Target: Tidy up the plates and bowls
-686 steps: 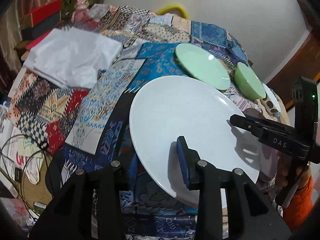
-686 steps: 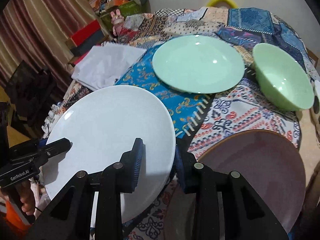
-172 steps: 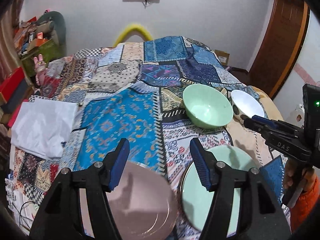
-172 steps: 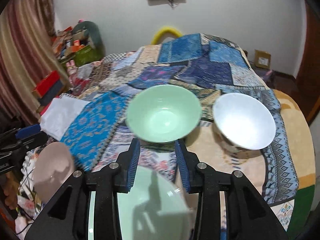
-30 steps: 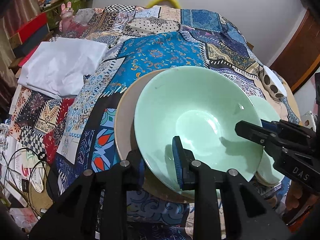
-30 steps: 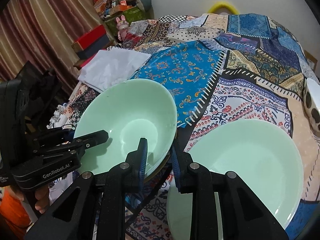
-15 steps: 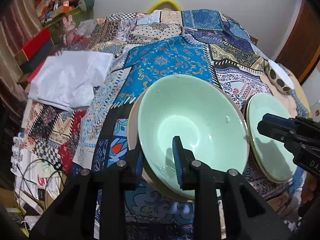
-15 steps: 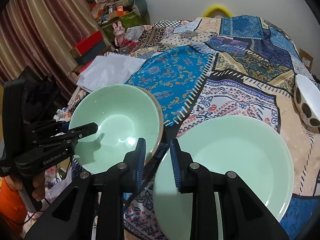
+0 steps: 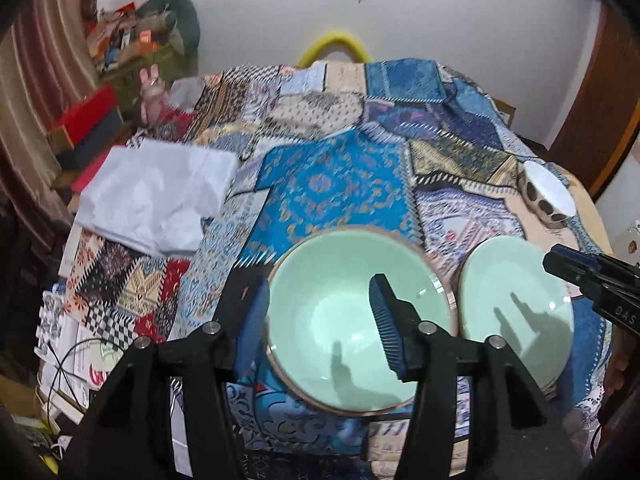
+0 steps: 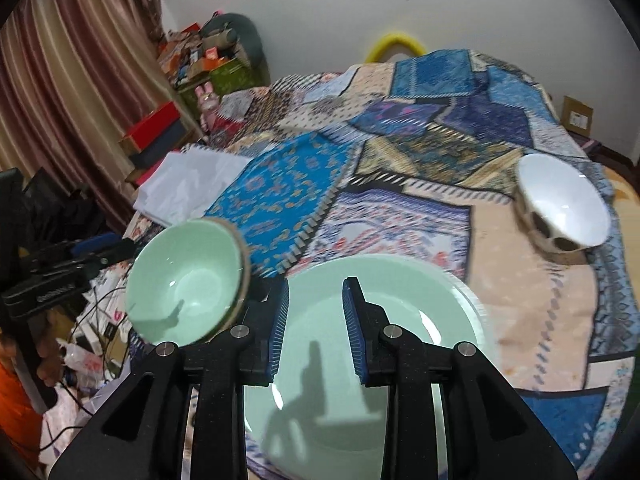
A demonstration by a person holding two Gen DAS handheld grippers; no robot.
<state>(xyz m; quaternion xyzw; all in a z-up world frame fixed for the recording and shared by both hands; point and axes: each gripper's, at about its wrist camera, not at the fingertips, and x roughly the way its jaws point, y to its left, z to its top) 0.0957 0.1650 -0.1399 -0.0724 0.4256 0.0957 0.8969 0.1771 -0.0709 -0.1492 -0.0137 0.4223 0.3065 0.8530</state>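
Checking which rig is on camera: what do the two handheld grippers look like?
Both are matte black plastic with silver bolts and ribbed blue finger pads. The left gripper carries white lettering on its side; the right gripper reads "DAS". An orange sleeve shows behind the left one.

Left tool (image 9: 318,320): fingers spread wide, above the green bowl's near side, gripping nothing.
Green bowl (image 9: 344,312): sits on a tan plate (image 9: 451,304), only its rim showing.
Green plate (image 9: 516,304): just right of the bowl.
Right tool (image 9: 592,280): above the plate's right edge.
Spotted bowl (image 9: 546,196): farther right.
White cloth (image 9: 156,196): left on the patchwork quilt (image 9: 332,184).
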